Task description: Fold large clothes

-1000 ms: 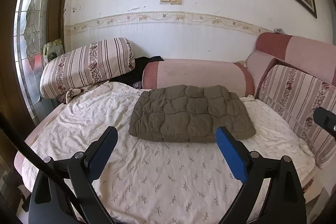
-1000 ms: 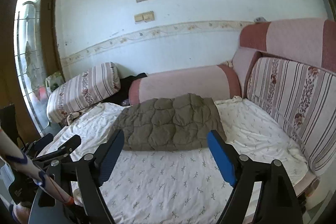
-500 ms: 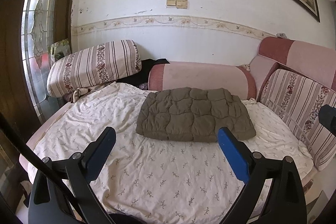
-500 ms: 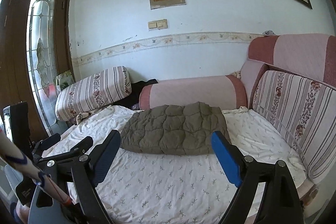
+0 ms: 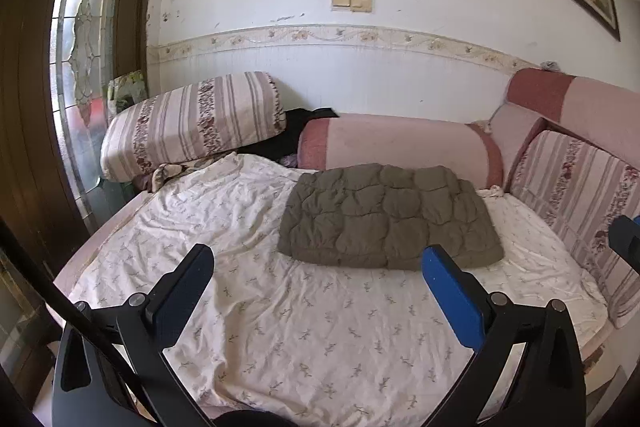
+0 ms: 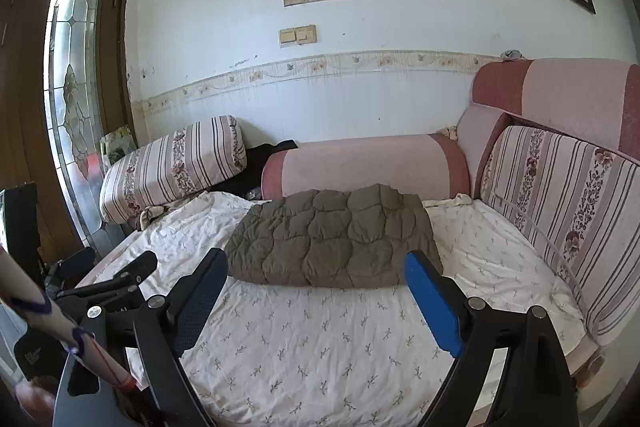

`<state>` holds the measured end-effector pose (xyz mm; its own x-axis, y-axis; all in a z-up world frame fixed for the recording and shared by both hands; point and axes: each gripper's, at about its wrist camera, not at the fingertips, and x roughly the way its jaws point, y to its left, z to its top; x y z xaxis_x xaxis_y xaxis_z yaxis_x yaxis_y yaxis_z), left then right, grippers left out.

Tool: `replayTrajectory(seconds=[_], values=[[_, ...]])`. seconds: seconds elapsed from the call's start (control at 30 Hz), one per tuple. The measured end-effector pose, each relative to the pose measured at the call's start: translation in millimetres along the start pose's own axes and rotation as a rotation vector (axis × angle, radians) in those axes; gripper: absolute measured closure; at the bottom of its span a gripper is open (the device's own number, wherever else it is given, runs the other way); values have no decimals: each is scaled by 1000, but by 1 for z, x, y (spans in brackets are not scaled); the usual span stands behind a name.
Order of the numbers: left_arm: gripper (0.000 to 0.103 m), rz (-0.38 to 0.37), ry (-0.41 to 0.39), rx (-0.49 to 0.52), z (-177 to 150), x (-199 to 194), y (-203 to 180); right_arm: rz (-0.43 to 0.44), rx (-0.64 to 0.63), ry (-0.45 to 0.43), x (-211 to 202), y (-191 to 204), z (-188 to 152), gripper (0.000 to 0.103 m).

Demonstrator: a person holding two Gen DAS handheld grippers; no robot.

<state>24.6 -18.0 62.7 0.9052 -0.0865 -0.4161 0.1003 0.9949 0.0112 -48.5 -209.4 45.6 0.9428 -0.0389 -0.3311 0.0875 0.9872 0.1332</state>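
Observation:
An olive quilted jacket (image 5: pixel 388 215) lies folded into a flat rectangle on the flower-print sheet (image 5: pixel 280 327), near the pink bolster. In the right wrist view the jacket (image 6: pixel 332 235) is in the same spot. My left gripper (image 5: pixel 316 255) hovers short of its near edge. Its jaws are opening, with nothing between them. My right gripper (image 6: pixel 316 259) is open and empty too, just before the jacket's front edge. The left gripper's black fingers (image 6: pixel 120 275) show at the lower left of the right wrist view.
A striped pillow (image 5: pixel 192 123) and a black garment (image 5: pixel 288 135) lie at the back left. The pink bolster (image 5: pixel 400 147) runs along the wall. A striped backrest cushion (image 5: pixel 580 187) lines the right side. A wooden door with leaded glass (image 5: pixel 80 67) stands left.
The left gripper's fingers have spread a little wider. Both views have drifted slightly, showing more wall. The folded jacket has not moved.

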Motion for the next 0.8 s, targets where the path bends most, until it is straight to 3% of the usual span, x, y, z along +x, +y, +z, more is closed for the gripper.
replayTrajectory(seconds=[0.2, 0.8], values=[[0, 92, -36, 20, 2, 2, 4, 2, 0, 22, 13, 3, -3, 10], [0, 83, 68, 43, -4, 36, 7, 12, -13, 67, 41, 10, -1, 10]])
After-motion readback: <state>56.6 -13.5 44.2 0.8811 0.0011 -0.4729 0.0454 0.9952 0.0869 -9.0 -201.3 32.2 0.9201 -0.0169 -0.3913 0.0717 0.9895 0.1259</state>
